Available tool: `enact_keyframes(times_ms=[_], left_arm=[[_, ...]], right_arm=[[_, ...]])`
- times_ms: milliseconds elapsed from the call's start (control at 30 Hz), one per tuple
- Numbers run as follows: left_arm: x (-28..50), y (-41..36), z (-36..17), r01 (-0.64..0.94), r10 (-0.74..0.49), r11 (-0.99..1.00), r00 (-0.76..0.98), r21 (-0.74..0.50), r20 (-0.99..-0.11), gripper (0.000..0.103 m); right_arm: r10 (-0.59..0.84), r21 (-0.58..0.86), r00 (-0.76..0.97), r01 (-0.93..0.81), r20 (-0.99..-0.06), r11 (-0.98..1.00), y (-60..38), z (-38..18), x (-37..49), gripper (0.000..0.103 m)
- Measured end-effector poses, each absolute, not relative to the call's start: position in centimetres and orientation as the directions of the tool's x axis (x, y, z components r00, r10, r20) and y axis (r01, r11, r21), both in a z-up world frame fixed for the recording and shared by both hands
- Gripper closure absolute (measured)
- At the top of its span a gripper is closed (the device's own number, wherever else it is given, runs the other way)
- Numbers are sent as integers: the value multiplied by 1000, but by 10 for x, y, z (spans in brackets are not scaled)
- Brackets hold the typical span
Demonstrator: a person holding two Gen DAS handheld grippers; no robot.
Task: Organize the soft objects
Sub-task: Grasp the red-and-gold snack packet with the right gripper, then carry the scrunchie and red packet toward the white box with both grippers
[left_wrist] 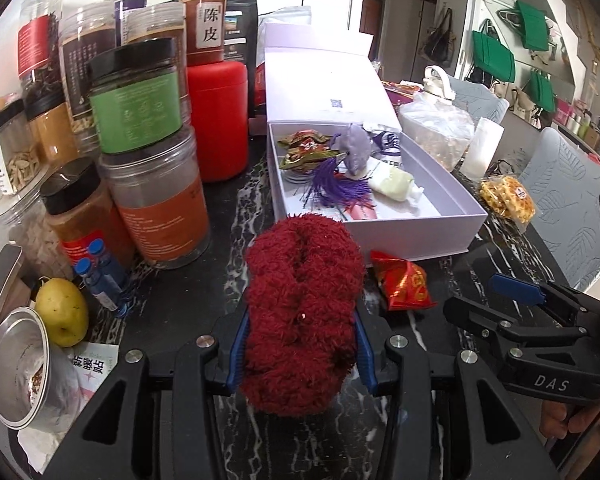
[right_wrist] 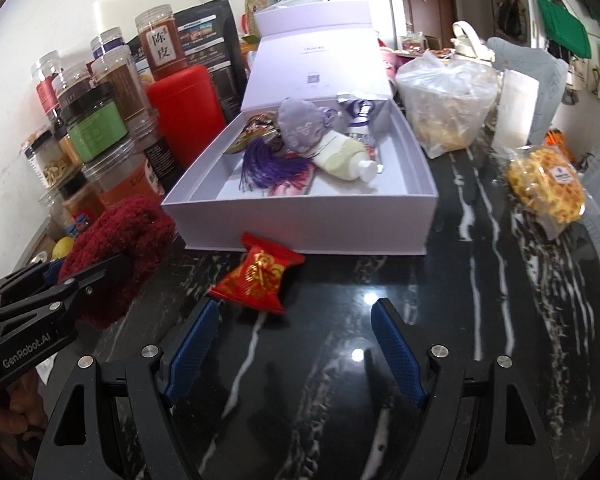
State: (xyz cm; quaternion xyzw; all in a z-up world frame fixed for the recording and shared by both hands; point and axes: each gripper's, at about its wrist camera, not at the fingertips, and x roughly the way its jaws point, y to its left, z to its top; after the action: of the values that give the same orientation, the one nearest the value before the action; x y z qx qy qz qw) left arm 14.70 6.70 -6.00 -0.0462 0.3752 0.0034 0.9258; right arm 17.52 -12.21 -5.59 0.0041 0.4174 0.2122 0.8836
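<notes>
My left gripper [left_wrist: 300, 344] is clamped on the fuzzy dark-red soft bundle [left_wrist: 300, 300], held above the black marble table [right_wrist: 440, 320] just before the open lilac box [right_wrist: 300, 216]. My right gripper [right_wrist: 292, 344] stands wide and empty — the red packet [right_wrist: 258, 274] lies just ahead of its fingers, touching the box's front wall.

A lived-in home dining area; food jars [left_wrist: 136, 96] crowding a marble table [right_wrist: 480, 280]; bags [left_wrist: 494, 56] on wall hooks

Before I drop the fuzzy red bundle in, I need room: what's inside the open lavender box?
The lavender cardboard box holds a purple tasselled sachet, a pale green tube and snack wrappers; its near end is bare. Whatever lies beneath them is hidden.
</notes>
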Motion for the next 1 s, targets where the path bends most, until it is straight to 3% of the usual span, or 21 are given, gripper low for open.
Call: enact_keyframes(times_ms=[200,500,633,767,1000], left_arm=[[152,79,-67,-57,-24,994,710,-91,-704,60],[159,83,-72,-59,-20,995,702,-86,-712,60],[162,83,-72,-62,-15,995,700,-83,-714,60],[162,82,-72,-61,-14,995,701,-80,-713,60],[153,77,-64,-49,-22,995,715,-82,-699,60]], right_arm=[[399,218,530,-372,-748,902,-106,-67,191,26],[432,296,474,-335,-768,895,-94,-83,215,42],[448,305,460,-354,-767,884,-89,-87,218,69],[449,293,477,-367,-756,883,-90,-84,212,74],[436,271,516,-365,-737,891,-100,-71,198,75]])
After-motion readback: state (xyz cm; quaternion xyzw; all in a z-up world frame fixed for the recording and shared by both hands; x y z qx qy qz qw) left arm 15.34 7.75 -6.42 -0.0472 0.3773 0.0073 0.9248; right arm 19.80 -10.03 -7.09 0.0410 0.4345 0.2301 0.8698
